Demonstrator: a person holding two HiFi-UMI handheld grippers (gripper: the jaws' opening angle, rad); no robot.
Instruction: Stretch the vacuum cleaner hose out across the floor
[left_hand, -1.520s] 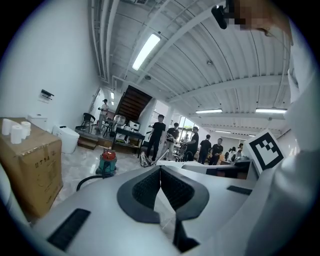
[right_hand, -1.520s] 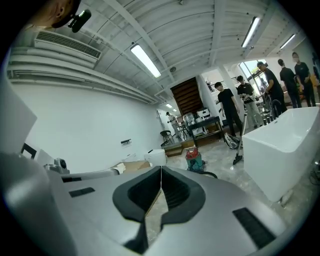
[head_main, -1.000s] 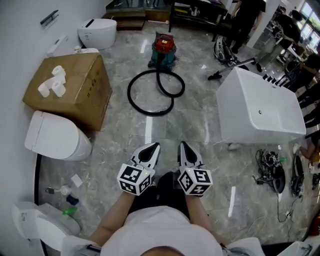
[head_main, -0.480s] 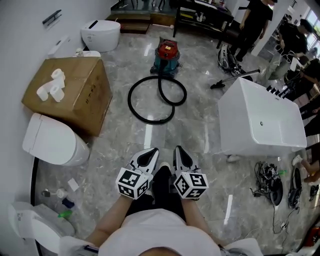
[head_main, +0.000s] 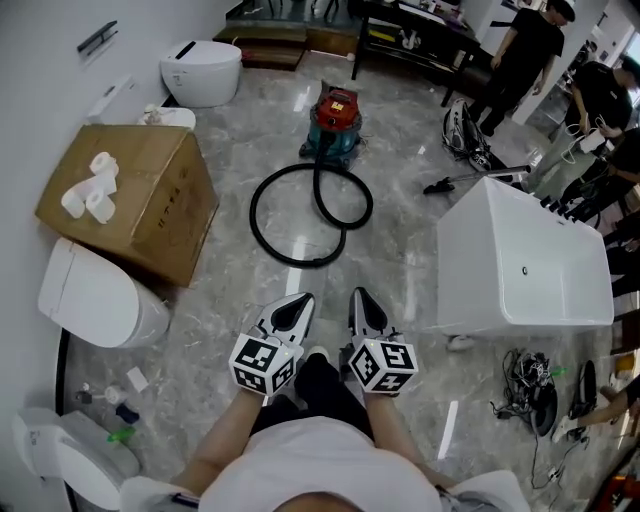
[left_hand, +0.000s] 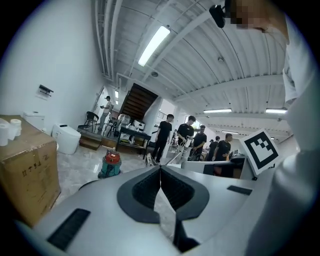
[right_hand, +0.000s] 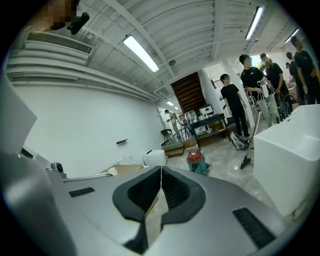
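Where the floor (head_main: 400, 235) is left bare between the white bathtub (head_main: 520, 262) and the cardboard box (head_main: 140, 200), the vacuum cleaner (head_main: 333, 122) is seen toward its far edge, with the black hose (head_main: 252, 215) coiled in loops just before it. Well apart from the hose, the left gripper (head_main: 305, 297) and right gripper (head_main: 357, 292) are held side by side, jaws pressed together on nothing.

right gripper (right_hand: 161, 170): jaws were pressed together, nothing between | vacuum cleaner (right_hand: 196, 161): stood on the floor beyond them | white tub (right_hand: 292, 150): stood at right
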